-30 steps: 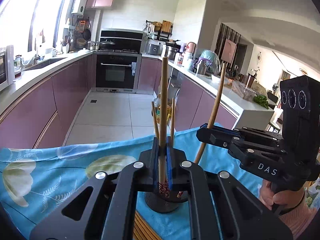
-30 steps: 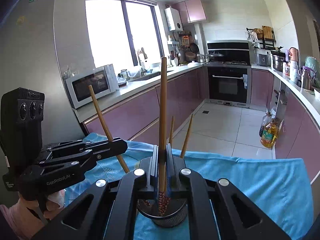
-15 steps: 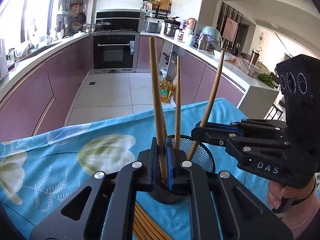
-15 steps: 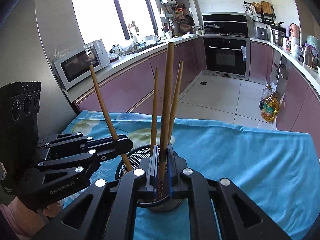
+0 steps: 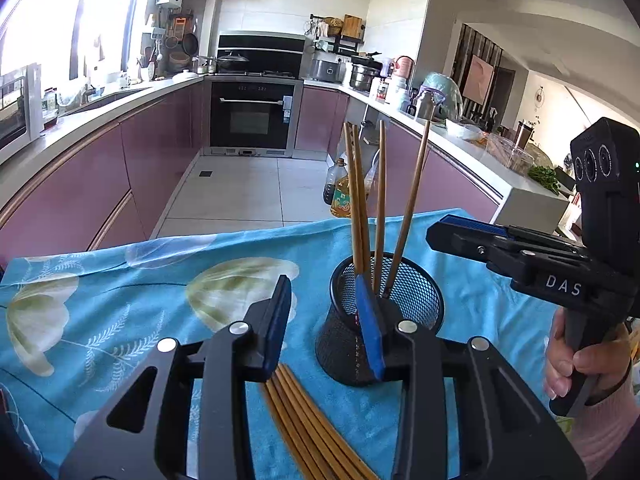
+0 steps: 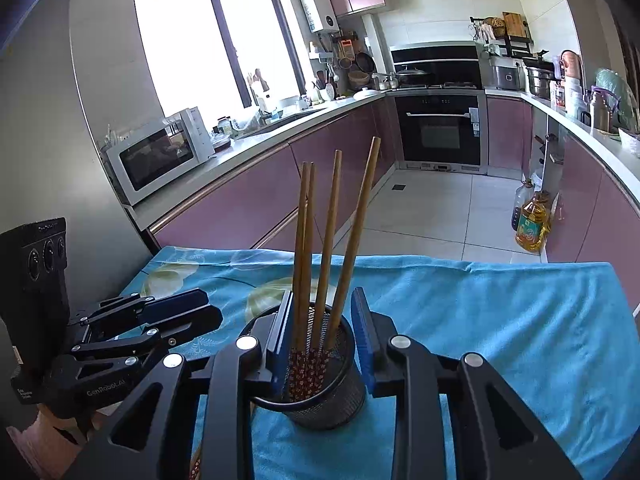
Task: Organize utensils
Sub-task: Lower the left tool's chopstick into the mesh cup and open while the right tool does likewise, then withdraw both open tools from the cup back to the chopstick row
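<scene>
A black mesh holder stands on the blue cloth and holds several wooden chopsticks, upright and leaning. It also shows in the right wrist view with the chopsticks. My left gripper is open and empty, its right finger against the holder. My right gripper is open around the holder's rim and the chopsticks, gripping nothing. A bundle of loose chopsticks lies flat on the cloth below my left gripper.
The blue floral cloth covers the table, whose far edge drops to the kitchen floor. An oil bottle stands on the floor. Purple cabinets and an oven lie beyond.
Both grippers have opened and let go of their chopsticks, which now stand in the holder. Both grippers have drawn back and lowered a little.
</scene>
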Available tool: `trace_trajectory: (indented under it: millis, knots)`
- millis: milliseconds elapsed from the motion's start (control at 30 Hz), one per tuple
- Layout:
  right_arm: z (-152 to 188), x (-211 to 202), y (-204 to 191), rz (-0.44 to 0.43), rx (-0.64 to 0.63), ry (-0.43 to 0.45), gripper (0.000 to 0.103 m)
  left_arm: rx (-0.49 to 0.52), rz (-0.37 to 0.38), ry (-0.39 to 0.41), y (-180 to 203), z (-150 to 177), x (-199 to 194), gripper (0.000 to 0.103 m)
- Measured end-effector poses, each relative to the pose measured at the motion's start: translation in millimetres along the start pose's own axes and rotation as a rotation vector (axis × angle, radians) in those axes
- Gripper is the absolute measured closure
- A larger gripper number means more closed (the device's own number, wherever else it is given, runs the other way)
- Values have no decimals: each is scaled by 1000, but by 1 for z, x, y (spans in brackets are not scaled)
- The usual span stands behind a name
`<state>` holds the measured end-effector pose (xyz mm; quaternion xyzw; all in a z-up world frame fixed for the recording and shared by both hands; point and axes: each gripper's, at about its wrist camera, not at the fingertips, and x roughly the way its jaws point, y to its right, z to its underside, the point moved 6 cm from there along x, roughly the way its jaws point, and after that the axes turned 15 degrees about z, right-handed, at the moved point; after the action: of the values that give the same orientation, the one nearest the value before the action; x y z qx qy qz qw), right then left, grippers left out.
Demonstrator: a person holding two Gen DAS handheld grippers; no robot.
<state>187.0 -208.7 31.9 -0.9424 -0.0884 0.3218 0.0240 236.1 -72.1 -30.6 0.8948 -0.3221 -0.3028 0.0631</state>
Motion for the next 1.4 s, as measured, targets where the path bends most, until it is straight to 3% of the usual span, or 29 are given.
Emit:
trace_trajectory:
  millis: [300, 733, 1400]
  knots:
    - [32, -37, -30, -95, -90, 16, 68, -3, -51, 24, -9, 31, -43, 64]
    - [124, -1, -64, -124, -133, -207, 67, -88, -72, -118, -19, 119, -36, 61]
    - [149, 10, -78, -68, -163, -245, 67, -116, -84, -193, -12, 151, -20, 60]
